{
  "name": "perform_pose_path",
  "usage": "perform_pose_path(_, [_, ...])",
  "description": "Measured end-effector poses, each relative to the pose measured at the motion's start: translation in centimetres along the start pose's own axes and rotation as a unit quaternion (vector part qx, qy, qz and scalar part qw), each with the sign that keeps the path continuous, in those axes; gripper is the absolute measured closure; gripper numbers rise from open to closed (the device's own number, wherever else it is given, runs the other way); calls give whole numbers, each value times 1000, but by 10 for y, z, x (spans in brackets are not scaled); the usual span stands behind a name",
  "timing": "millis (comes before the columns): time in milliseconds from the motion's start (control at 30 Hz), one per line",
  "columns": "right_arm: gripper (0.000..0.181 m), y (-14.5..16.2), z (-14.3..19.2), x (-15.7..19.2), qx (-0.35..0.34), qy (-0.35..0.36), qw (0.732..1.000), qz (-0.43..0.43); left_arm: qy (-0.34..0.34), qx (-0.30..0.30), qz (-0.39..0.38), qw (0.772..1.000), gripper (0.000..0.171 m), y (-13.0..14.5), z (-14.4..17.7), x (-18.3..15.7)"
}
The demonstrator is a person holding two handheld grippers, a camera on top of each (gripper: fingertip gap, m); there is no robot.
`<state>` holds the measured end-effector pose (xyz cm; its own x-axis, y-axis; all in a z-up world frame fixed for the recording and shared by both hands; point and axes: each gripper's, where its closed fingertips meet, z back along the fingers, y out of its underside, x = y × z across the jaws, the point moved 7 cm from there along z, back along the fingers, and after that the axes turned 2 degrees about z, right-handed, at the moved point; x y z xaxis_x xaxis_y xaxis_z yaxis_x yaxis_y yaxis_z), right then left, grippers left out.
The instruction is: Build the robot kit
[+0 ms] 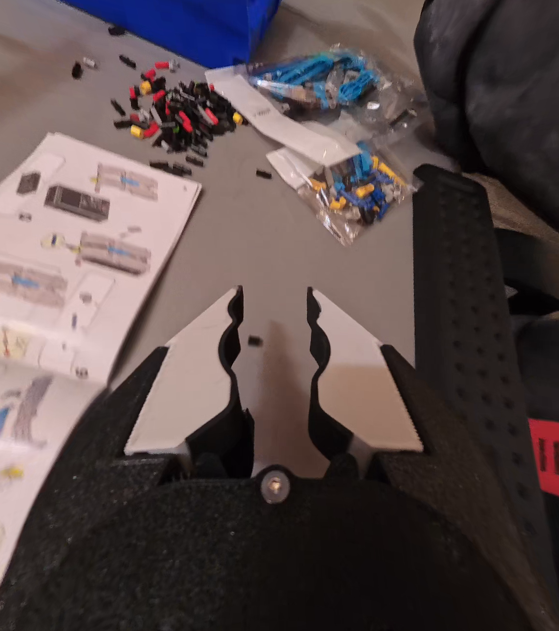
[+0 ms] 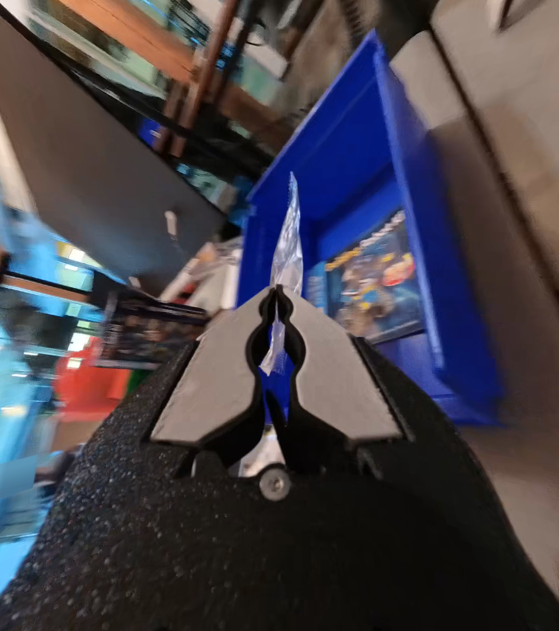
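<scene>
While your right gripper pinches the clear bag by its edge, it may slip; left gripper gapes empty over the bench.

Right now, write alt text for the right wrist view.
The right gripper is shut on a clear plastic bag, in front of a blue bin holding a printed box. The background is motion-blurred.

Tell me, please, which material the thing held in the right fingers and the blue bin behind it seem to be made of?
The held strip looks like thin clear plastic film: see-through, crinkled, with bright glints. It is probably an empty bag. The blue bin seems to be hard moulded plastic: even colour, smooth and slightly glossy walls, a thick rim. Blur leaves the finer finish uncertain.
</scene>
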<state>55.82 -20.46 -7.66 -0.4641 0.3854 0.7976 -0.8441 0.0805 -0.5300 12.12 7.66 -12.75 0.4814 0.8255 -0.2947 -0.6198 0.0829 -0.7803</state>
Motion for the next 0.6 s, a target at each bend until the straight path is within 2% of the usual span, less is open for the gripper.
perform_pose_path(67, [181, -3, -3, -5, -1, 37, 999, 36, -15, 7, 7, 1000, 135, 18, 12, -5])
perform_pose_path(133, [181, -6, -6, -6, 3, 36, 999, 40, -16, 6, 12, 1000, 135, 30, 22, -11])
perform_pose_path(200, [181, -8, -9, 1, 9, -49, 999, -15, -12, -6, 28, 1000, 135, 37, 29, -14])
perform_pose_path(300, [181, -8, -9, 8, 6, -163, 982, -96, 7, -36, 55, 998, 135, 40, 34, -15])
perform_pose_path(433, [181, -1, -6, 23, 13, -223, 968, -110, 7, -46, 68, 997, 135, 39, 30, -10])
perform_pose_path(467, [181, 0, -5, 31, 12, -215, 973, -79, 5, -46, 67, 997, 135, 38, 27, -9])
perform_pose_path(533, [181, 7, -6, 56, 25, -186, 982, 37, 4, -41, 61, 997, 135, 37, 23, -9])
perform_pose_path(600, [181, 21, -13, 84, 44, -153, 977, 144, -3, -34, 54, 998, 135, 38, 19, -8])
